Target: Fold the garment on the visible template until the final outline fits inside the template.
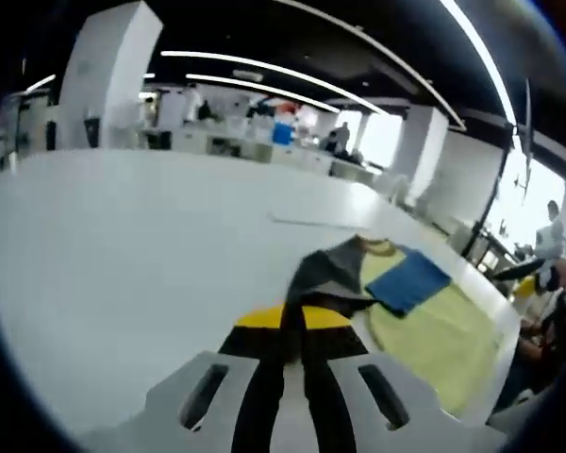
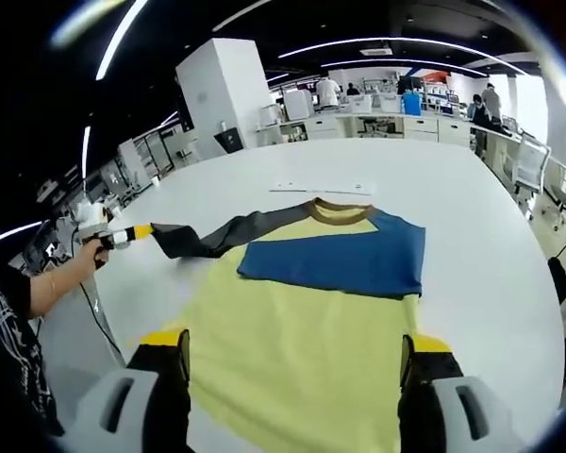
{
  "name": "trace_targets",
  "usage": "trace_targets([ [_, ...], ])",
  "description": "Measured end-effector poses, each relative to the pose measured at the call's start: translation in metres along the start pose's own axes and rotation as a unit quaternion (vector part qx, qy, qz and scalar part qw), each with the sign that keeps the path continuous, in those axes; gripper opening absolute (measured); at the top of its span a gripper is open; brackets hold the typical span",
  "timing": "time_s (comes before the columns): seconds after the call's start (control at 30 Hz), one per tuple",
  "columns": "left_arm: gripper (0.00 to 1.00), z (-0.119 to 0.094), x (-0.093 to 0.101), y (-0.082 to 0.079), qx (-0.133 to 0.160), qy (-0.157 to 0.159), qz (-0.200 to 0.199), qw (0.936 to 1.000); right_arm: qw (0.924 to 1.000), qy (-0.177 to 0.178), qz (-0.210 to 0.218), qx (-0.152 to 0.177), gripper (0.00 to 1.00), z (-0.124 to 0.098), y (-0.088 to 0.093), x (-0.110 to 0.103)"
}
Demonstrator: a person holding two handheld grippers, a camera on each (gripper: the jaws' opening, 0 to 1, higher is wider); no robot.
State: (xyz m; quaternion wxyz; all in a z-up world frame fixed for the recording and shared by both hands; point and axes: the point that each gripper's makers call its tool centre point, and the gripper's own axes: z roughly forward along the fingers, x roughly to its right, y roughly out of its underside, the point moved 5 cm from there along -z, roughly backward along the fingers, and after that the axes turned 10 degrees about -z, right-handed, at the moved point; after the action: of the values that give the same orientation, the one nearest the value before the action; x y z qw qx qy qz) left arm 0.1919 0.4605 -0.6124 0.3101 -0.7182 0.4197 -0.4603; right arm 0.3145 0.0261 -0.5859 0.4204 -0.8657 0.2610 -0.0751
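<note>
a yellow t-shirt (image 2: 302,330) with a blue chest panel and dark grey sleeves lies flat mid-tabletop (image 2: 491,245). the left gripper (image 2: 123,236) has its fingers clamped on one grey sleeve (image 2: 212,236), stretched outward. the right gripper (image 2: 297,363) hovers, fingers wide apart, empty.

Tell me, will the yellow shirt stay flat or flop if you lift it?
Probably flop. The shirt lies limp on the white table, and its dark sleeve stretches and sags where the left gripper pulls it. It looks thin and light, so it would likely slide and bunch when pushed.
</note>
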Motion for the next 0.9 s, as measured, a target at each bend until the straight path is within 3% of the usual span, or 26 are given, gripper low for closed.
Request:
trace_targets([
  [0.23, 0.02, -0.003, -0.022, -0.004, 0.02, -0.057, 0.011, 0.9981, 0.9999, 0.004, -0.011, -0.011, 0.92, 0.0, 0.003, 0.001],
  [0.57, 0.02, -0.001, -0.054, -0.007, 0.038, -0.117, -0.011, 0.9924, 0.9997, 0.008, -0.013, -0.019, 0.92, 0.0, 0.006, 0.003],
  [0.7, 0.02, 0.001, -0.067, -0.004, 0.037, -0.139, -0.031, 0.9891, 0.9996, 0.01, -0.013, -0.022, 0.92, 0.0, 0.008, 0.004],
  [0.9, 0.02, 0.002, -0.079, 0.007, 0.021, -0.173, -0.019, 0.9844, 0.9996, 0.013, -0.011, -0.025, 0.92, -0.002, 0.009, 0.006],
])
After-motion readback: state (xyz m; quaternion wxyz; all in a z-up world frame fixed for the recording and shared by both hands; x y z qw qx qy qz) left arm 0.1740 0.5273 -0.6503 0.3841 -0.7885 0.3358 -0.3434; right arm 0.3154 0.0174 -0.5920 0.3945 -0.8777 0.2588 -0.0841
